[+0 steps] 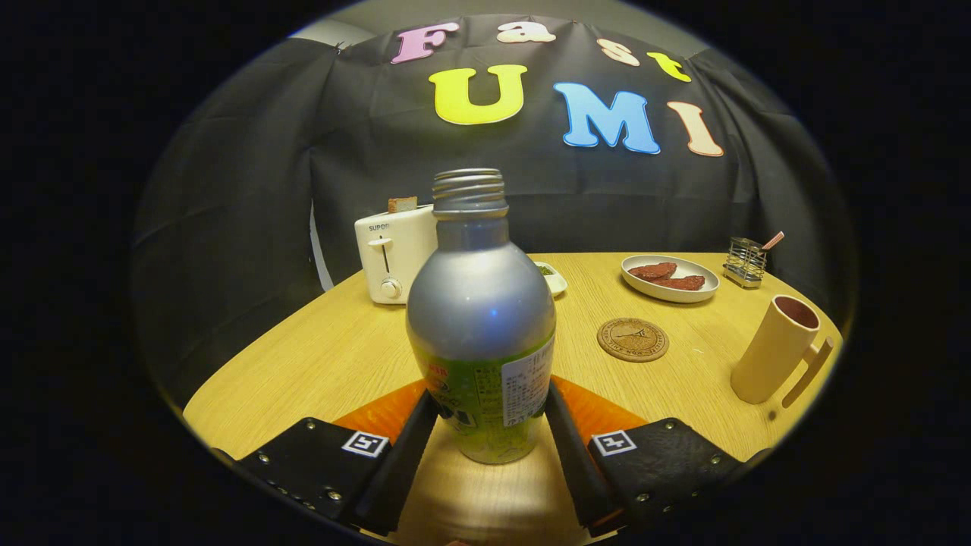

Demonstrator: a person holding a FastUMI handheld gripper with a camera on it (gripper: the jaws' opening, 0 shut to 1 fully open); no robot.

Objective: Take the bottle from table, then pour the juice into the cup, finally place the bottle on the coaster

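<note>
Bottle point(481, 318), uncapped and upright, is clamped between the two fingers point(578, 447) of the gripper point(489, 447), which is held level and pointed across the table point(318, 356). Bare wood is seen to the right, up to the coaster point(633, 339) and, near the table's edge, the cup point(777, 349). A toaster point(391, 254) and plate point(670, 277) are set well beyond.

Gripper point(485, 425) level over table; both black fingers point(413, 447) pressed against lower sides of the bottle point(481, 318), one each side.
</note>
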